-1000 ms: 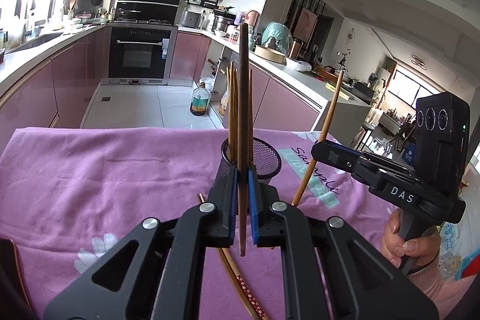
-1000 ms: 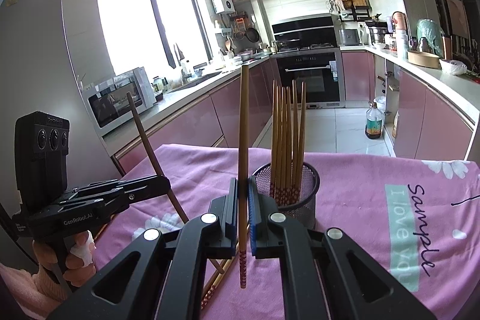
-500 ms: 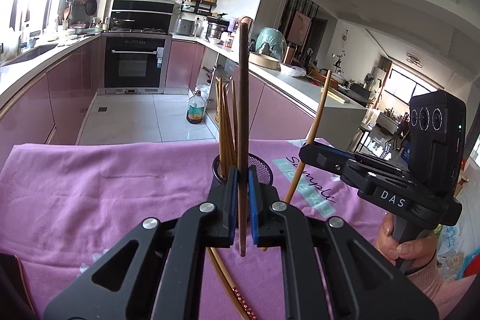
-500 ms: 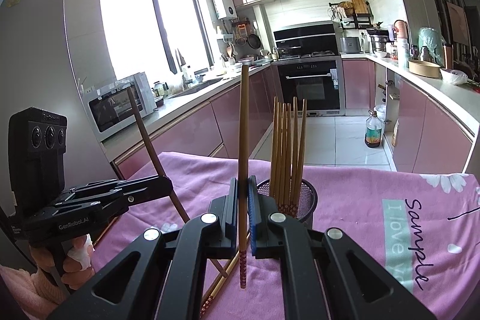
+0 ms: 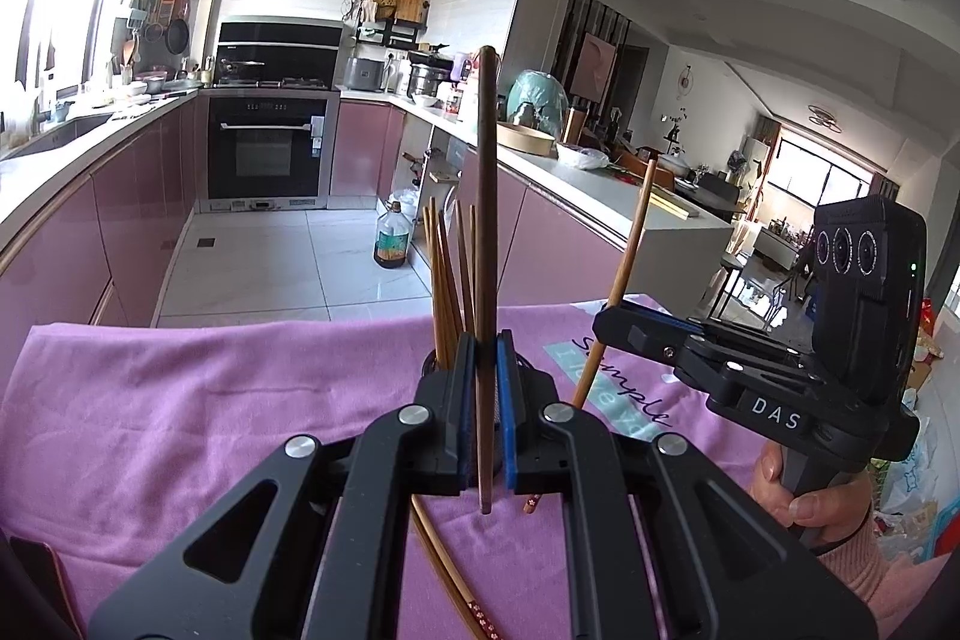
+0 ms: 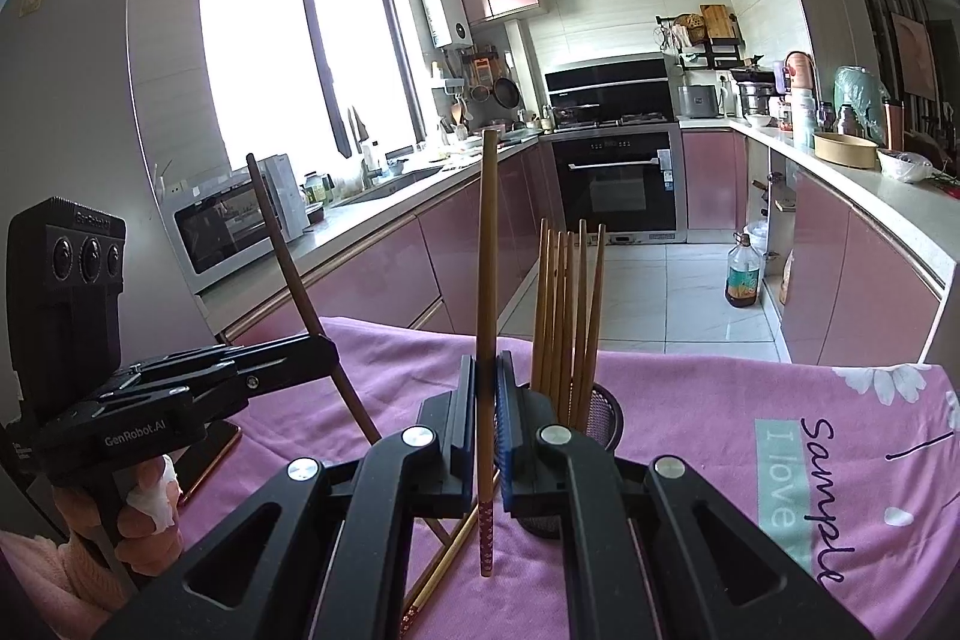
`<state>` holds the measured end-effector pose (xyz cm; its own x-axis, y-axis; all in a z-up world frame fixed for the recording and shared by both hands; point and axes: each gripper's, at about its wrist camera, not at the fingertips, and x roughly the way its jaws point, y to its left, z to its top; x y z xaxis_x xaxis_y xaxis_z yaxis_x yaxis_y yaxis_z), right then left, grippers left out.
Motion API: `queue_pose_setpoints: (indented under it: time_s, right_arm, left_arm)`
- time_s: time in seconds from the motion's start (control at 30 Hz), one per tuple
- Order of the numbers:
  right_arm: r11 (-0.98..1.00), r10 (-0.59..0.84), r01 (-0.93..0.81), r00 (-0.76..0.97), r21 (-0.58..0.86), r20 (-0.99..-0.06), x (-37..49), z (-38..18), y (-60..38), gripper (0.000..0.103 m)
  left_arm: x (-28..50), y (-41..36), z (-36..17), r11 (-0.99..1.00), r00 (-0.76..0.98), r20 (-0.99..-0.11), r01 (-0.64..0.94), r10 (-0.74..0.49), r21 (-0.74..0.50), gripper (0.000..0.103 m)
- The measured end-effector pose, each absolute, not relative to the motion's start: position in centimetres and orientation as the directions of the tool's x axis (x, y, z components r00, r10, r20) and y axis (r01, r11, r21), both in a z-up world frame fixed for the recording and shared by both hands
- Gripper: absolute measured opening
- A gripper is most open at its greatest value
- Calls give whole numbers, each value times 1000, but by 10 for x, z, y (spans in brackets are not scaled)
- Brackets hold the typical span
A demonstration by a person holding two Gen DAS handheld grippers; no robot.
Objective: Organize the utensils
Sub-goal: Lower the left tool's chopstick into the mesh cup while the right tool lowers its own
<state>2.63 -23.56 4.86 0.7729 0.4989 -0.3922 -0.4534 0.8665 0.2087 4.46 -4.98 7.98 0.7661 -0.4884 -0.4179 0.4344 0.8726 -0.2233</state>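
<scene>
In the left wrist view my left gripper is shut on a dark brown chopstick held upright. The black mesh holder sits just beyond, mostly hidden by the fingers, with several chopsticks standing in it. In the right wrist view my right gripper is shut on a light brown chopstick, also upright, patterned end down. The mesh holder stands just right of it with several chopsticks inside. Each view shows the other gripper beside the holder.
A pink cloth with printed lettering covers the table. Loose chopsticks lie on it under the grippers. A phone lies at the left edge. Kitchen counters and an oven lie beyond the table's far edge.
My left gripper has risen a little with its chopstick, so the holder now sits lower and is mostly hidden behind its fingers. The right gripper has hardly moved. Both grips are unchanged.
</scene>
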Motion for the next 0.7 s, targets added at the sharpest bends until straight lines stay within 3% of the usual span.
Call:
queue_pose_setpoints:
  time_s: [0.7]
  right_arm:
    - [873,488,-455,806,177,-336,29,70,-238,5]
  left_arm:
    - [48,-58,97,875,797,-361,437,-484,-207,8]
